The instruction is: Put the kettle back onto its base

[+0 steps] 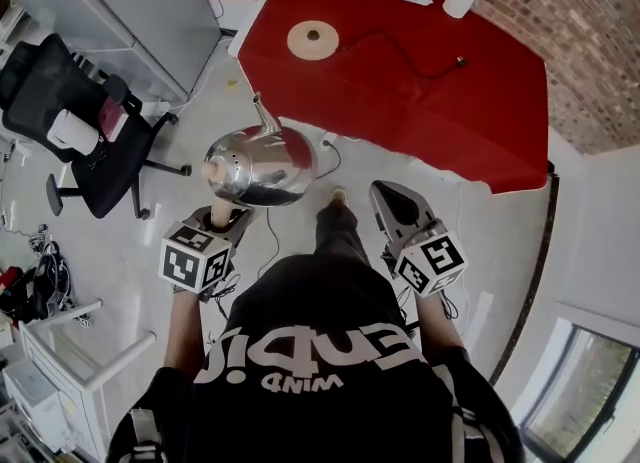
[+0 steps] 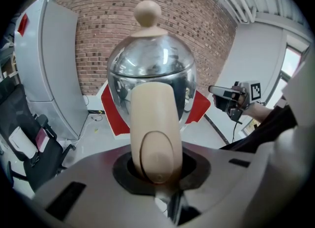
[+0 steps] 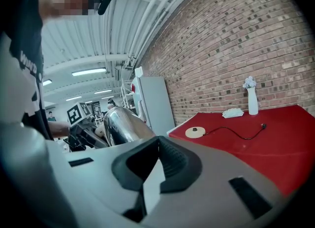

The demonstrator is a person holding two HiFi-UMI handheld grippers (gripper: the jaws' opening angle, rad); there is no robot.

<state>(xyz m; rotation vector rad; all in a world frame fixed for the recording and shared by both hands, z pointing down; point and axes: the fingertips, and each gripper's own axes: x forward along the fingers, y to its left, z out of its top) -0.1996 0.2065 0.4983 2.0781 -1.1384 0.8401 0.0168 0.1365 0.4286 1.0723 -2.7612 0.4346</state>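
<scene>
One gripper, the left (image 1: 222, 219), is clamped on the cream handle (image 2: 152, 133) of the steel kettle (image 1: 258, 166), which hangs above the floor short of the red table (image 1: 400, 101). It wants carrying level, then lowering squarely onto the round base (image 1: 312, 39). The right gripper (image 1: 395, 201) hangs alongside, seemingly closed and empty.

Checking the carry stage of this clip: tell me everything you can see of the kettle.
The kettle has a rounded, mirror-shiny metal body, a thin curved spout, a cream knob on its lid and a cream handle. The left gripper clamps that handle, holding it in the air over the pale floor, spout towards the red table.
</scene>
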